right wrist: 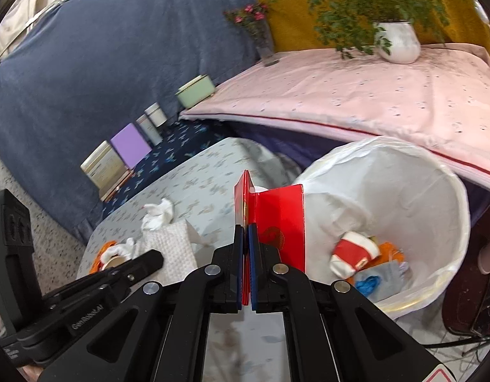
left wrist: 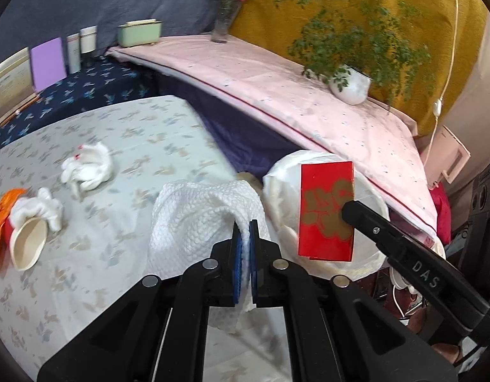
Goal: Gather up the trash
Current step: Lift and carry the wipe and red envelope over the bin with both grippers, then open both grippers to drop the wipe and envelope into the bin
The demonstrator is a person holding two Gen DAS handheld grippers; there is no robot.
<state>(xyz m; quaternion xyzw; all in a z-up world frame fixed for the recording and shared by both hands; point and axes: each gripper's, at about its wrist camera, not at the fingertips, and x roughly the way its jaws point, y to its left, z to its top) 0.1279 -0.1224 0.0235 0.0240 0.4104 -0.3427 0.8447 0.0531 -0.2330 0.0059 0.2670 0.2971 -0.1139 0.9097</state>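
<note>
Left gripper [left wrist: 245, 235] closed on a white embossed paper towel [left wrist: 194, 216], blue pads [left wrist: 237, 254] pressed tight on one fold, the rest of the sheet draped down onto the pale floral tablecloth [left wrist: 124, 127]. Right gripper [right wrist: 246, 238] closed on a red envelope [right wrist: 277, 219] with gold print, held upright by its lower edge; one flap open toward the bin. In the left wrist view, the same envelope [left wrist: 324, 197] seen flat-on, just in front of the bin's rim, the black finger of the right gripper across its lower corner.

White-lined trash bin [right wrist: 436, 191] beside the table edge, tilted toward the camera. Inside, at the bottom: a red and white paper cup [right wrist: 353, 251], something orange [right wrist: 391, 251], a grey scrap [right wrist: 382, 270] and a blue scrap [right wrist: 367, 281].

Still on the tablecloth, at the left: a crumpled white tissue [left wrist: 89, 165], farther back; nearer, a paper cup on its side [left wrist: 26, 242] with another tissue [left wrist: 41, 207] touching it and an orange wrapper [left wrist: 3, 219] under it.

Behind: pink cloth shelf [left wrist: 277, 89] with a potted green plant [left wrist: 351, 84], a glass vase with pink flowers [left wrist: 224, 16], and a pale green box [left wrist: 140, 33].
</note>
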